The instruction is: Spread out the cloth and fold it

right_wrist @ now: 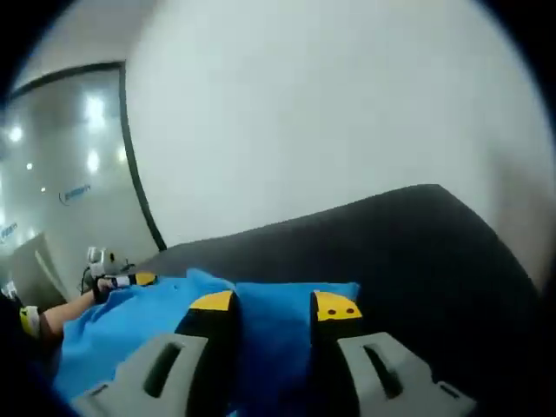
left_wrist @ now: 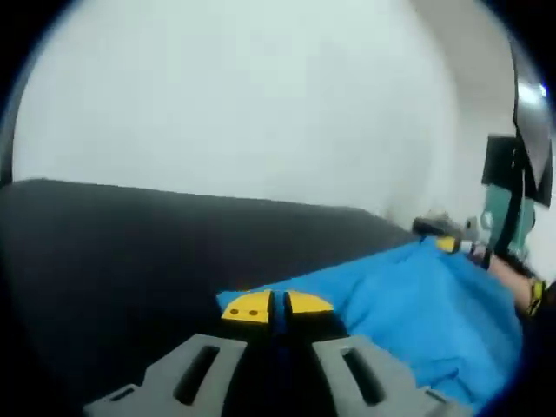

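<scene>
A bright blue cloth lies on a dark grey table. In the left gripper view my left gripper is shut, its yellow-tipped jaws pinching a corner of the cloth. From there the cloth runs right to my right gripper at its far edge. In the right gripper view the blue cloth lies between and under the jaws of my right gripper. Those jaws stand apart, and the cloth's corner sits just beyond them. My left gripper shows at the cloth's far left end.
The dark table stretches bare beyond the cloth to a white wall. A glass partition with a black frame stands at the left of the right gripper view. A person's hand holds the right gripper.
</scene>
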`<state>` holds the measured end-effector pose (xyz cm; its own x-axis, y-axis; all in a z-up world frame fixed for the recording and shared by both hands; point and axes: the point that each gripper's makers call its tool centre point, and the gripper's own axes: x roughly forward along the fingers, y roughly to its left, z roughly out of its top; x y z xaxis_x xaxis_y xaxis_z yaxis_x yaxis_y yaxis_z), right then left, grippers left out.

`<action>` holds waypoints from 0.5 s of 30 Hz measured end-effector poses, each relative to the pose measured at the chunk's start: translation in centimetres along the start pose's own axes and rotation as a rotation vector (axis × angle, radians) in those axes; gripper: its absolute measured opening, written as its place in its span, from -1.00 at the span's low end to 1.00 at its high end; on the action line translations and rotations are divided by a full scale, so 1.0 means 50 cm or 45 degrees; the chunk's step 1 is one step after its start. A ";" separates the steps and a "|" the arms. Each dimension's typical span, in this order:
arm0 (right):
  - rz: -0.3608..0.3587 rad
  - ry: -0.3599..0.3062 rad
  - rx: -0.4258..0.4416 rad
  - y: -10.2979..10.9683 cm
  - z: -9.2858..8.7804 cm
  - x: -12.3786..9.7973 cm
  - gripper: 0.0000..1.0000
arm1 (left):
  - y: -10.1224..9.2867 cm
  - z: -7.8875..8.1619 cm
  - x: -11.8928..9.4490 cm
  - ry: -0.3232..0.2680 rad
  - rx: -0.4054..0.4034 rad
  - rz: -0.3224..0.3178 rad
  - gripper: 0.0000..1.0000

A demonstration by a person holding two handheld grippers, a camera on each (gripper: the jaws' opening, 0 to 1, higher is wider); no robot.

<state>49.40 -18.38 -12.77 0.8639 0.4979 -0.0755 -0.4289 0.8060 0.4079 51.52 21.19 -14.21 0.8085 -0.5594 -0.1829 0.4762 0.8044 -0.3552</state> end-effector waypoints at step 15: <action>-0.034 -0.201 0.048 0.054 0.105 -0.054 -0.34 | -0.104 0.044 -0.142 -0.006 -0.070 -0.292 -0.81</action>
<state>47.30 -19.22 -6.68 0.9069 0.4177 0.0560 -0.3977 0.8043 0.4416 44.08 21.42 -9.07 0.6830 -0.7251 -0.0879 0.6278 0.6443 -0.4367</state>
